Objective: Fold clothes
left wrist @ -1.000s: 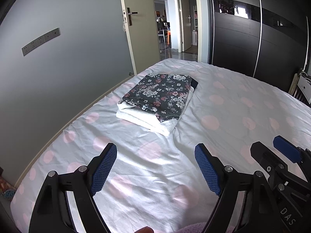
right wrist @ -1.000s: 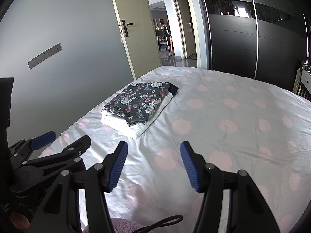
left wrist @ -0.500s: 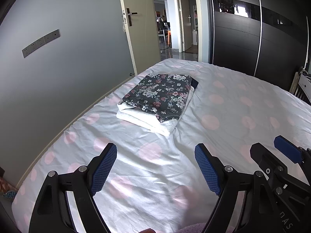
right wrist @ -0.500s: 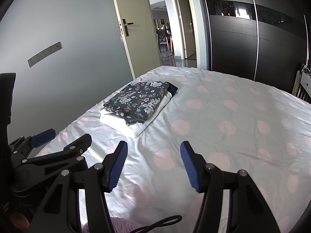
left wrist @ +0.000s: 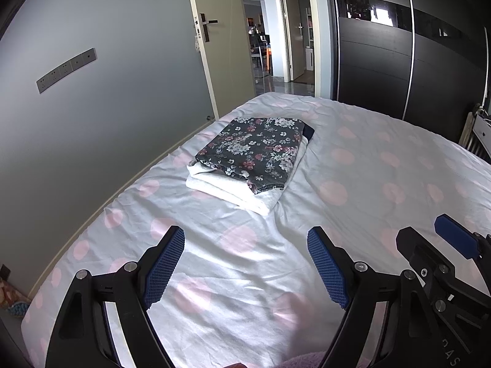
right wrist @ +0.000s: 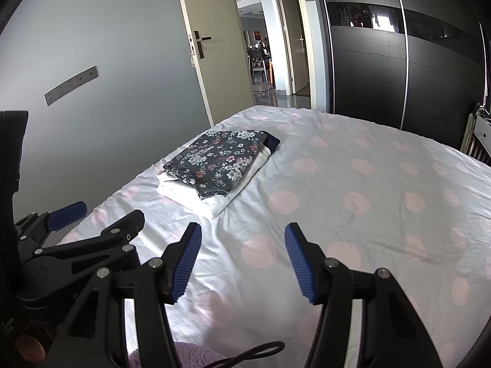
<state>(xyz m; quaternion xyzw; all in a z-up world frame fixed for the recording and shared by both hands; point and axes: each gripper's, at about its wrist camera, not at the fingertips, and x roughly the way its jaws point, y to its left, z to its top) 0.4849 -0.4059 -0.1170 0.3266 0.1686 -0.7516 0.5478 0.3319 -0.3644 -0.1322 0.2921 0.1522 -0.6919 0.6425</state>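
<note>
While both tools are hanging over the near part of the bed [left wrist: 383,159], the left tool [left wrist: 245,263] and the right tool [right wrist: 242,260] are staying wide open, holding nothing. Far on the left, the flowery cloth [left wrist: 254,150] is lying on top of folded white clothes [left wrist: 233,190]. A dark piece [left wrist: 308,131] is peeking out, mostly hidden. Something fuzzy and purple [right wrist: 196,354] is cut off at the bottom.

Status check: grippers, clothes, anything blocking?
Left gripper open, empty; right gripper open, empty. Floral garment folded atop white garment on bed. Nothing blocks the stack.
</note>
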